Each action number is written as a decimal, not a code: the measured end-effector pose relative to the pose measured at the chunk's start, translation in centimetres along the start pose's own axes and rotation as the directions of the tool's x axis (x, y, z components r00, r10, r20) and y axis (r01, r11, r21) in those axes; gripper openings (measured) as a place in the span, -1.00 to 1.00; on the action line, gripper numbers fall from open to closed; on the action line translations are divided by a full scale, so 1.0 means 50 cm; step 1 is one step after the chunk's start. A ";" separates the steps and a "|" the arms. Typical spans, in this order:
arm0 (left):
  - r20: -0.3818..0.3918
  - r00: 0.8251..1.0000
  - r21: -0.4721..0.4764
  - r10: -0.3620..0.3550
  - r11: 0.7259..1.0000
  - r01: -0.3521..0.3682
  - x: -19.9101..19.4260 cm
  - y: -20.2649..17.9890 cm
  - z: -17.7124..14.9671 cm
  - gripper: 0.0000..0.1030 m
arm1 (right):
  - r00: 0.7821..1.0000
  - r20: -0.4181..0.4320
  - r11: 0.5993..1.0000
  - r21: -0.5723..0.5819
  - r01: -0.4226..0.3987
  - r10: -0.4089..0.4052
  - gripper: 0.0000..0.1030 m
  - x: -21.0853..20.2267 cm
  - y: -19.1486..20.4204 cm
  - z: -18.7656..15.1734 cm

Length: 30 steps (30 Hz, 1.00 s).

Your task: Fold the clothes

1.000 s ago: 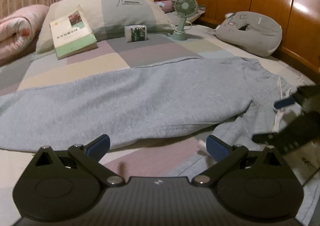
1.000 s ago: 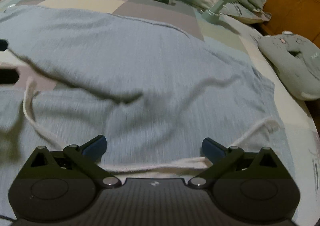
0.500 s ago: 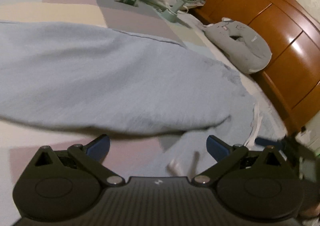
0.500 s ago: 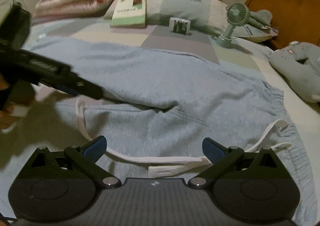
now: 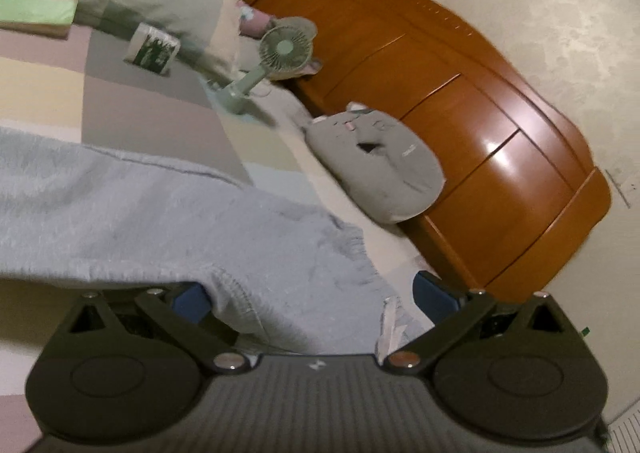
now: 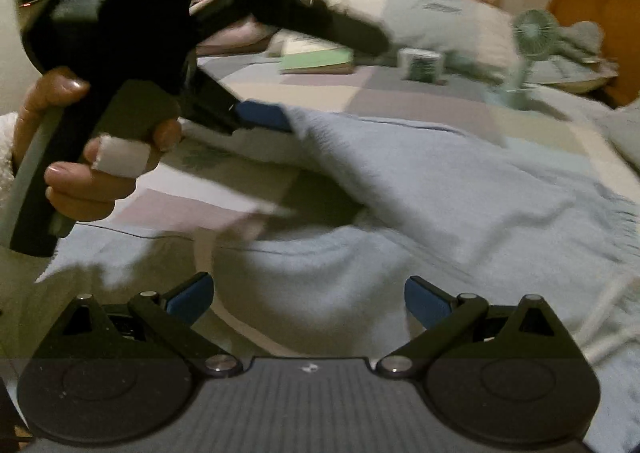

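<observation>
Lying between the spread left tongs (image 5: 312, 299): blue sweatpants (image 5: 160, 213).

Sweatpants (image 5: 168, 213) spread on bed (image 5: 152, 101), fan (image 5: 276, 57) and cushion (image 5: 380, 165) behind, headboard (image 5: 460, 125) beyond

bed (image 5: 152, 93) | on it: trousers (image 5: 160, 213), pillow (image 5: 172, 1), fan (image 5: 276, 57), box (image 5: 152, 53), cushion (image 5: 380, 169)

Room lighting is dim and warm. A bright specular glare sits on the polished wooden headboard (image 5: 492, 157). Both views show strong fisheye bending with dark corners. The right wrist view is motion-blurred: the fan (image 6: 534, 33) and pillow (image 6: 432, 13) smear sideways. A soft shadow lies under the raised sweatpants (image 6: 440, 189) fabric.
</observation>
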State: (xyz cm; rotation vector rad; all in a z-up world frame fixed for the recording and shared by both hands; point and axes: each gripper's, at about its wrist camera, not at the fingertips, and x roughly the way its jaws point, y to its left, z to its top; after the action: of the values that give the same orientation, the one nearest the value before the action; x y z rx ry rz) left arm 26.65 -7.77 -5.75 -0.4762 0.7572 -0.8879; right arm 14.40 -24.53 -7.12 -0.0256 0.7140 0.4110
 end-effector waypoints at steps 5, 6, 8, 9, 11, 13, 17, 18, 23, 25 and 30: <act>-0.021 0.999 -0.021 -0.024 0.999 0.024 -0.017 0.005 0.002 0.98 | 0.998 -0.056 1.000 0.012 -0.020 0.020 1.00 0.087 0.002 0.013; -0.025 0.999 -0.022 -0.023 1.000 0.022 -0.021 0.005 -0.001 0.98 | 0.998 -0.055 1.000 0.013 -0.025 0.026 1.00 0.088 0.004 0.013; -0.023 1.000 -0.014 -0.016 1.000 0.015 -0.032 0.004 -0.009 0.98 | 0.998 -0.054 0.999 0.016 -0.036 0.037 1.00 0.088 0.009 0.014; -0.021 1.000 -0.008 -0.013 1.000 0.013 -0.039 0.002 -0.015 0.98 | 0.998 -0.053 0.999 0.018 -0.041 0.042 1.00 0.088 0.011 0.014; -0.021 1.000 0.004 -0.010 1.000 0.010 -0.051 0.002 -0.025 0.98 | 0.997 -0.052 0.998 0.021 -0.052 0.053 1.00 0.089 0.015 0.015; -0.033 0.999 0.005 0.003 1.000 -0.003 -0.063 0.005 -0.037 0.98 | 0.997 -0.050 0.998 0.024 -0.063 0.064 1.00 0.089 0.019 0.015; -0.056 0.997 0.024 0.061 0.998 -0.060 -0.104 0.009 -0.065 0.98 | 0.993 -0.053 0.994 0.016 -0.108 0.109 1.00 0.081 0.036 0.018; -0.055 0.995 0.033 0.078 0.997 -0.076 -0.120 0.010 -0.072 0.98 | 0.990 -0.052 0.992 0.016 -0.129 0.130 1.00 0.077 0.040 0.019; -0.038 0.984 0.041 0.173 0.984 -0.172 -0.196 0.018 -0.109 0.98 | 0.981 -0.055 0.983 0.010 -0.183 0.184 1.00 0.088 0.065 0.024; -0.035 0.976 0.031 0.216 0.976 -0.215 -0.217 0.021 -0.122 0.98 | 0.985 -0.064 0.987 0.001 -0.162 0.162 1.00 0.113 0.078 0.032; -0.031 0.965 0.024 0.260 0.965 -0.260 -0.252 0.023 -0.146 0.98 | 0.987 -0.084 0.991 0.017 -0.136 0.137 1.00 0.090 0.083 0.041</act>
State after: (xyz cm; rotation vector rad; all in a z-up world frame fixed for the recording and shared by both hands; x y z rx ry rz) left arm 16.59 2.82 -6.35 -0.3351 0.8203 -0.6587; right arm 17.21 -18.79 -7.98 0.0164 0.8043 0.5392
